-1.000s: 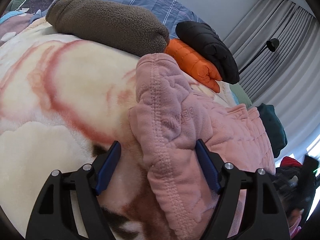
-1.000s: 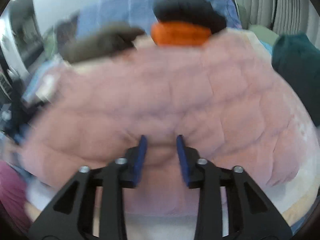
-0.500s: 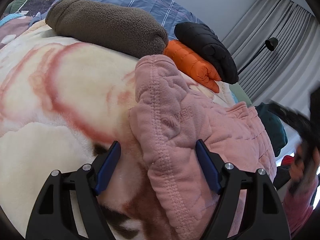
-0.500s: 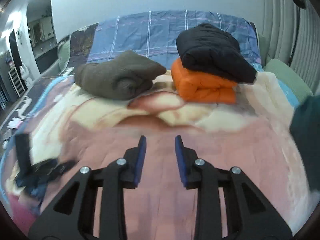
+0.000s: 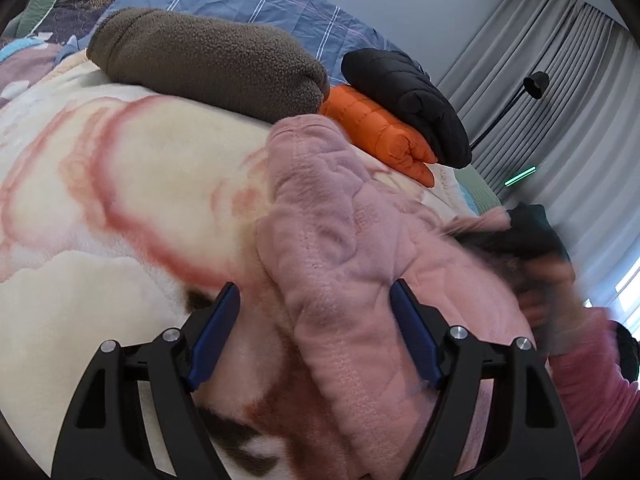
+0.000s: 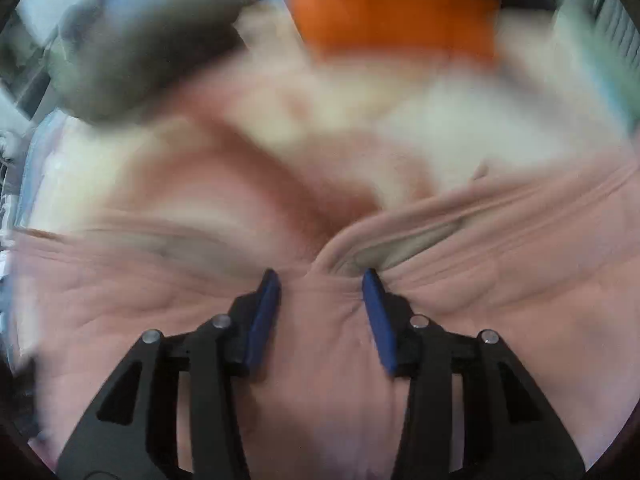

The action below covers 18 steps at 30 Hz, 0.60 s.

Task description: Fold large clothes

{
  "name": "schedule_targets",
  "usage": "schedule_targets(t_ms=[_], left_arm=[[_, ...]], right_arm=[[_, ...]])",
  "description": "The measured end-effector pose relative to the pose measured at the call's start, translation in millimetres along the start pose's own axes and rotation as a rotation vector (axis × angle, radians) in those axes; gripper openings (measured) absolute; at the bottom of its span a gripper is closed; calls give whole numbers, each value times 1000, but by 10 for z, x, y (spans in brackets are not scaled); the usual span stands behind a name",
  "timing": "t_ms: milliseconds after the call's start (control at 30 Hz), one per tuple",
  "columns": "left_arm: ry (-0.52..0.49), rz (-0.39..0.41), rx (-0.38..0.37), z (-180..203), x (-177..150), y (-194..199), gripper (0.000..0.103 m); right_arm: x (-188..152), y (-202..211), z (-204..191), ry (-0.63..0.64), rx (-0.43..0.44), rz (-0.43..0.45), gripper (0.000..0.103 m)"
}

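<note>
Left wrist view: pink quilted fleece garment (image 5: 344, 264) bunched across the centre and lower right of the frame, on a cream plush blanket with red and brown print (image 5: 100, 216). Left gripper (image 5: 316, 332) at bottom centre, blue-padded fingers (image 5: 214, 336) spread wide, a thick fold of the pink garment between them; right pad against the fabric, left pad clear of it, no squeeze visible. Upper left: folded brown fleece bundle (image 5: 208, 68). Upper centre: folded orange puffer jacket (image 5: 376, 132) with a black puffer jacket (image 5: 404, 96) stacked on top. Right edge: blurred hand (image 5: 548, 300) in a dark pink sleeve (image 5: 588, 384); grey curtains (image 5: 560, 92) behind.

Right wrist view, heavily blurred: right gripper (image 6: 322, 284) at bottom centre, fingers opening, moderately apart, a hump of the pink garment between them, its hem edge just beyond the tips.
</note>
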<state>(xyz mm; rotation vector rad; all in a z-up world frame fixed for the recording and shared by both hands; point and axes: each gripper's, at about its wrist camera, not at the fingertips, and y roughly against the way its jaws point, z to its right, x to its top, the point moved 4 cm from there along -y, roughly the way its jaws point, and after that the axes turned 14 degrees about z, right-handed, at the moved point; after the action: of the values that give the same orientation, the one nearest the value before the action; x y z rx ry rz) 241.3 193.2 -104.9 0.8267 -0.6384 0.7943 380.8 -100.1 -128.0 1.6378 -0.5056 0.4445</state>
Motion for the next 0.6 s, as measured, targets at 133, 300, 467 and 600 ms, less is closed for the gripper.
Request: schedule_targets(t_ms=[133, 300, 467, 600], left_arm=[[31, -12, -3, -59, -10, -10, 84], [20, -5, 7, -42, -10, 2, 85], [11, -13, 1, -21, -22, -18, 89], [26, -12, 4, -39, -15, -21, 89]], right_arm=[[179, 219, -251, 65, -74, 65, 43], [-356, 1292, -269, 31, 51, 268, 42], [-1046, 1096, -139, 181, 13, 306, 48], [-800, 1381, -99, 28, 53, 274, 51]])
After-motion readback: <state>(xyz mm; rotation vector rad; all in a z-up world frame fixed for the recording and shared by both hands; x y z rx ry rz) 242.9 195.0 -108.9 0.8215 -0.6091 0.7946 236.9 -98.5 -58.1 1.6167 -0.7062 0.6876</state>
